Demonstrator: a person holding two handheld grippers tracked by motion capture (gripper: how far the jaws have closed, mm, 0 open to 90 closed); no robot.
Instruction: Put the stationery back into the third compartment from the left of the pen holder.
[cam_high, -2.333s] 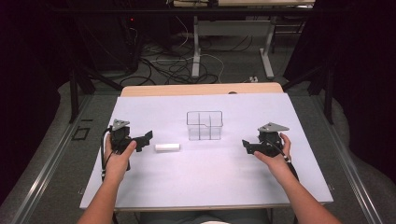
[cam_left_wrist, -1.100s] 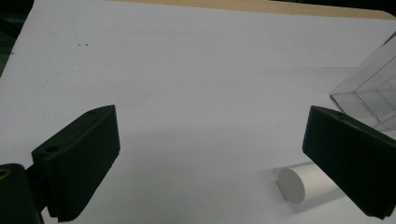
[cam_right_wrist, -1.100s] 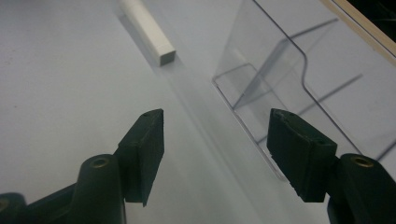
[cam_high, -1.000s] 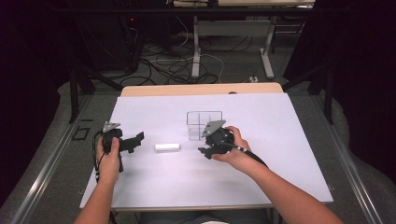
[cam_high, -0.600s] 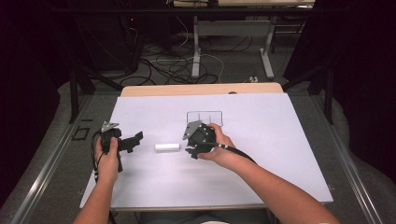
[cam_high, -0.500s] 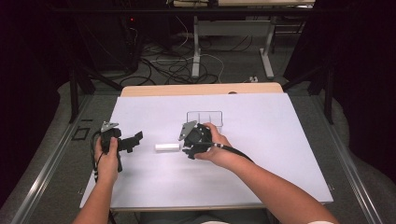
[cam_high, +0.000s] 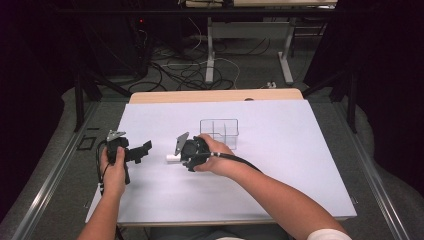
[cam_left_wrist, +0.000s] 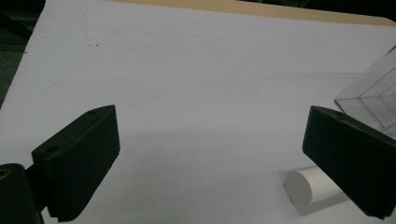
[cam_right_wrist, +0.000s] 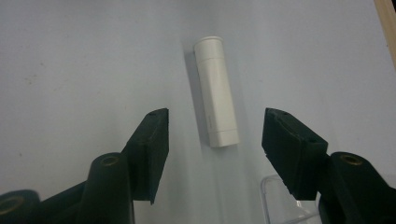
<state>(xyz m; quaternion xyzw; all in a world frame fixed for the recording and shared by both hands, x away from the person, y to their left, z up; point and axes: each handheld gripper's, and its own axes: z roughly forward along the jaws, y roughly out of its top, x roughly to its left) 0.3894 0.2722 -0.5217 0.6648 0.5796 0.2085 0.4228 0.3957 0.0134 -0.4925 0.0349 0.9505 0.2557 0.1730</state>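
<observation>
We see a smooth white cylindrical tube (cam_right_wrist: 216, 93) w/ a cap ridge, lying flat on the matte white table (cam_high: 280, 180), just left of a clear plastic divided box (cam_high: 219, 133). Right gripper (cam_right_wrist: 215, 133) hangs over it, jaws just been closing, astride but not touching. Left gripper (cam_left_wrist: 210, 149) wide apart, nothing held. Dark room, cables on the floor (cam_high: 190, 65).

Two black handheld grippers: left gripper (cam_high: 142, 150), right gripper (cam_high: 183, 156), each with a grey three-cornered top plate, a black trailing cable, and ribbed jaws with small screw holes. White short sleeve (cam_high: 327, 234) on right arm.
</observation>
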